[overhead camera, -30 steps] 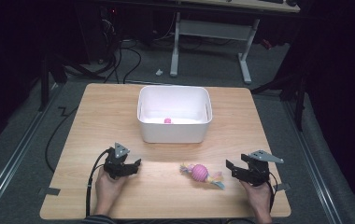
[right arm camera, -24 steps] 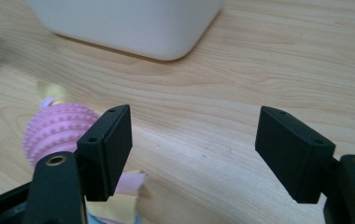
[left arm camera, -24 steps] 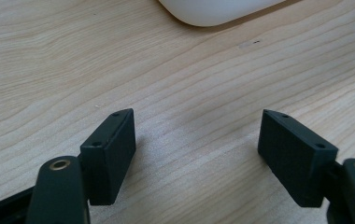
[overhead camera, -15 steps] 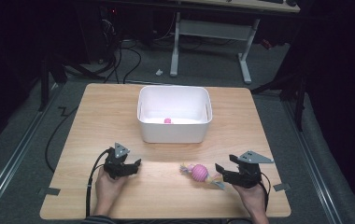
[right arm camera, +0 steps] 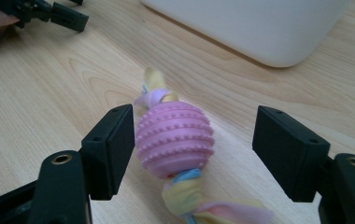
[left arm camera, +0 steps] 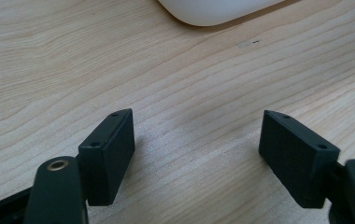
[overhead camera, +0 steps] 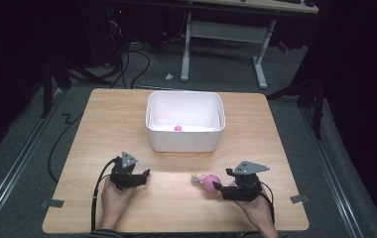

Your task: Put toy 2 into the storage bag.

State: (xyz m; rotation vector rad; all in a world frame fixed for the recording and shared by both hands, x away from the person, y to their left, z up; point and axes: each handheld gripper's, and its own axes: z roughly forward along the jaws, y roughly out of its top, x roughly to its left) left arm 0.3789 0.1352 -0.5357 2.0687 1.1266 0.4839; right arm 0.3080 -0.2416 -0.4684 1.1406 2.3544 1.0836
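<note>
Right gripper (overhead camera: 218, 187) has slid in across the table (overhead camera: 97, 129) toward the toy over the last second; a second ago it sat well off to the side, now its jaws straddle the pink ball (right arm camera: 174, 138). Jaws have just been closing, ball between them, but not clamped: in the right gripper view the left jaw is at or just touching the ball's side, while the right jaw stands clear with a visible gap. So still spread, no pinch yet. The ball sits off-centre between the jaws, closer to the left one, and lies on the table with its twisted pastel cloth tails (right arm camera: 203, 205) running out along the jaw axis, one toward the camera, one away toward the white bin (overhead camera: 185, 121). Left gripper (overhead camera: 146, 174) hasn't moved: jaws wide apart over bare wood, nothing between them, bin corner ahead of the tips in its own view. The bin already has a small pink item (overhead camera: 178, 128) inside. Read: the grasp is in progress and the likely goal is dropping the toy in the bin. Off-centre closure may shove the ball sideways before both pads seat, since the ribbed sphere can roll.
</note>
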